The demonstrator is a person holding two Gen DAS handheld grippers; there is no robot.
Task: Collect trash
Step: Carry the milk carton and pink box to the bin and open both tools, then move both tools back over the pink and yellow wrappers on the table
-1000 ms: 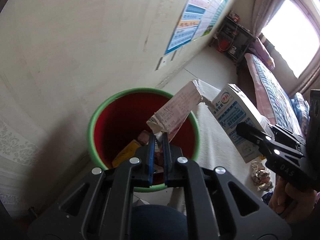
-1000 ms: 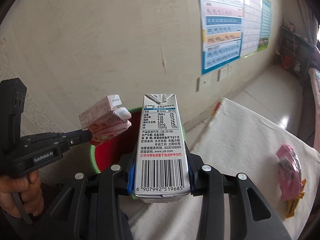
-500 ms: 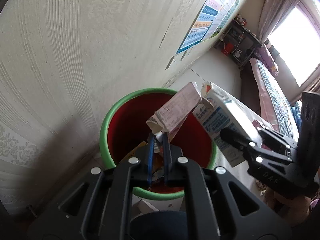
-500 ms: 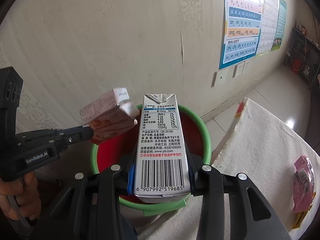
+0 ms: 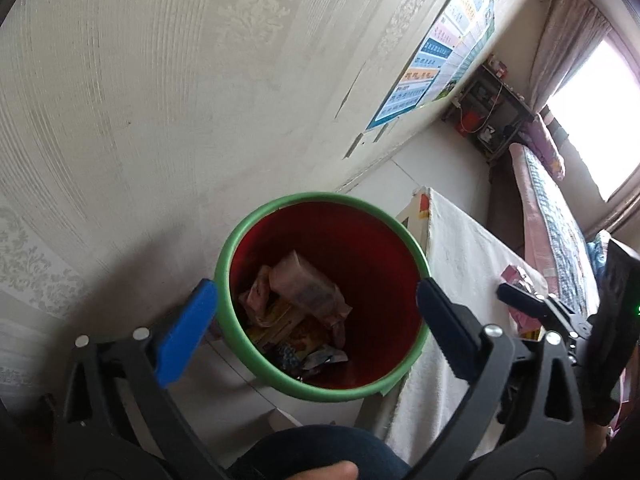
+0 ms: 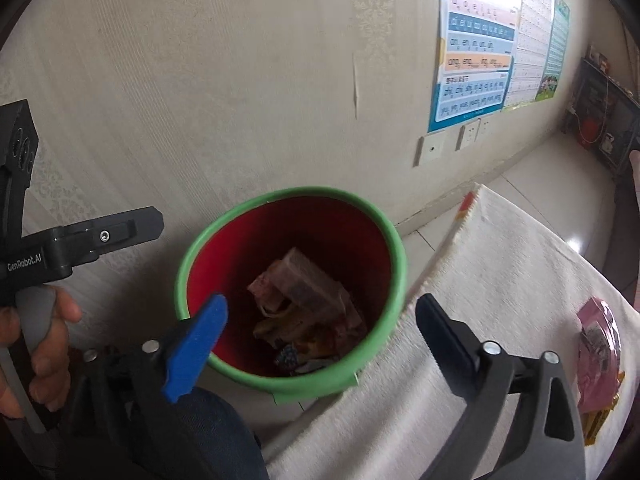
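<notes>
Red bin with a green rim [image 5: 320, 200] is sitting on the floor against the patterned wall, butted up to the edge of a white-clothed table [image 5: 460, 248]. Trash is lying in the bottom: a pink carton [image 5: 306, 286] tilted on top of crumpled yellow and orange wrappers [image 5: 288, 328], with bluish scraps nearest the camera; the same heap is showing in the right wrist view, carton [image 6: 308, 280] uppermost. Left gripper [image 5: 316, 304] is pointing steeply down over the bin mouth, its jaws having just been opening; they are now standing fully spread, nothing between them, with the bin's opening and the trash heap framed in the gap and well below the pads. From the right wrist view a hand [image 6: 36, 340] is gripping its handle at the left edge. Right gripper [image 6: 320, 320] is also angling steeply down over the bin, its jaws having just been opening too, now splayed wide and empty, blue finger pad [image 6: 196, 348] over the near rim, the other over the table edge. A pink packet [image 6: 598, 336] is lying on the cloth far right, well apart from both tools.
</notes>
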